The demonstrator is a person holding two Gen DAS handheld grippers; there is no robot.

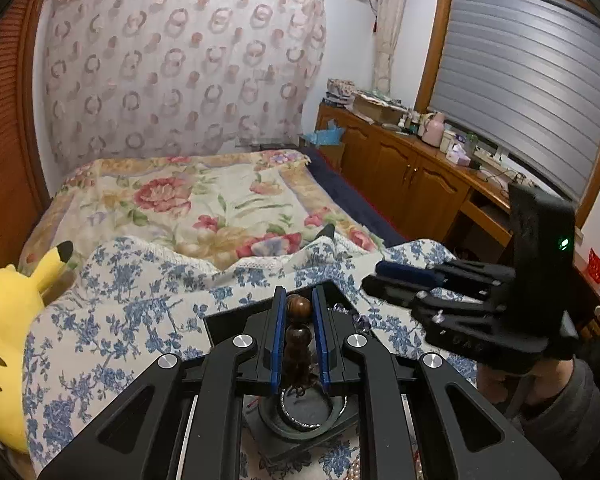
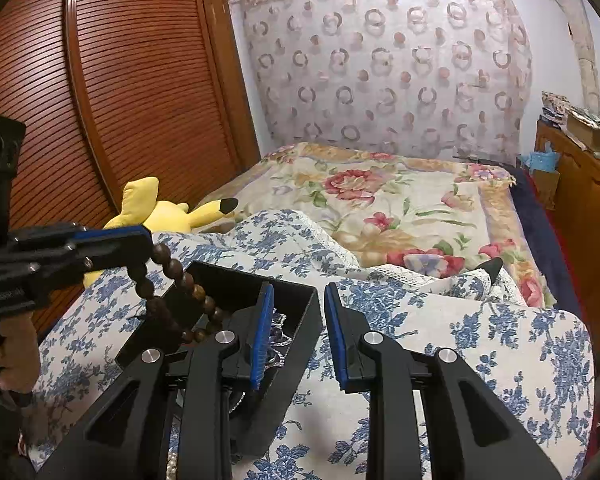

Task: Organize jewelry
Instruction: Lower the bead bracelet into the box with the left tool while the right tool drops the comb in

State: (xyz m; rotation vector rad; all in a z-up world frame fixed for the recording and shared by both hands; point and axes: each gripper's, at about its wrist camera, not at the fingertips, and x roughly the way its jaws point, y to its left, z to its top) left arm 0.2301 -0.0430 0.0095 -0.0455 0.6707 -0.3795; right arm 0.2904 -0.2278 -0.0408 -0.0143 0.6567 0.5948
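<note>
My left gripper (image 1: pixel 299 307) is shut on a brown wooden bead bracelet (image 1: pixel 299 334). In the right wrist view the left gripper (image 2: pixel 140 246) holds the bracelet (image 2: pixel 180 300) so that its loop hangs into the black jewelry tray (image 2: pixel 296 320). The tray (image 1: pixel 220 320) lies on the blue floral cloth. A round black dish with a silver chain (image 1: pixel 312 412) sits below the left gripper. My right gripper (image 2: pixel 298 320) is open and empty beside the tray's right wall; it also shows at the right of the left wrist view (image 1: pixel 374 276). Silver jewelry (image 2: pixel 278 326) lies in the tray.
A yellow plush toy (image 2: pixel 168 212) lies at the left on the bed (image 2: pixel 400 208). A wooden wardrobe (image 2: pixel 120 80) stands at the left. A cluttered wooden cabinet (image 1: pixel 420 168) runs along the right. White pearl beads (image 1: pixel 360 472) lie at the bottom edge.
</note>
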